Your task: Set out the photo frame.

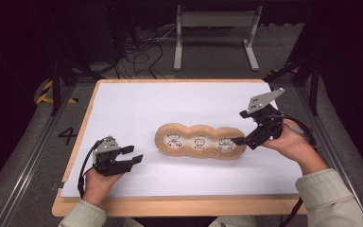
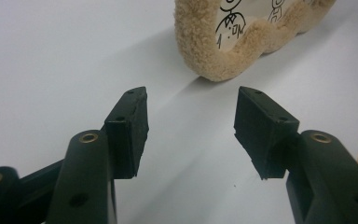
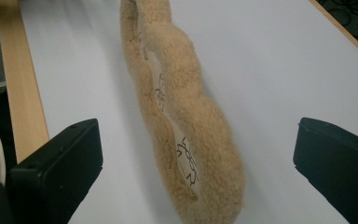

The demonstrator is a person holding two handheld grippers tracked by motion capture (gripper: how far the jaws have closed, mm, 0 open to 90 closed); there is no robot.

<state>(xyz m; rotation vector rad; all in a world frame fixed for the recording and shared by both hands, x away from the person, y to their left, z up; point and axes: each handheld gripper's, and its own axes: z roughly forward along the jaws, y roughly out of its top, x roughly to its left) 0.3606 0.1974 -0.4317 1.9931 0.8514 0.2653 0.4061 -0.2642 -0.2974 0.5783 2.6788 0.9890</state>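
Resting low at the table's near left, left gripper (image 1: 133, 156) with jaws parted and nothing between them, fuzzy tan mat (image 1: 200, 141) lying flat mid-table on the white sheet (image 1: 137, 104), right gripper (image 1: 240, 140) spread wide at the mat's right end, pads clear of the fleece rim.

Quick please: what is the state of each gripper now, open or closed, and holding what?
Left gripper: open, holding nothing.
Right gripper: open wide, the fleecy tan pouch lies between its jaws, not gripped.
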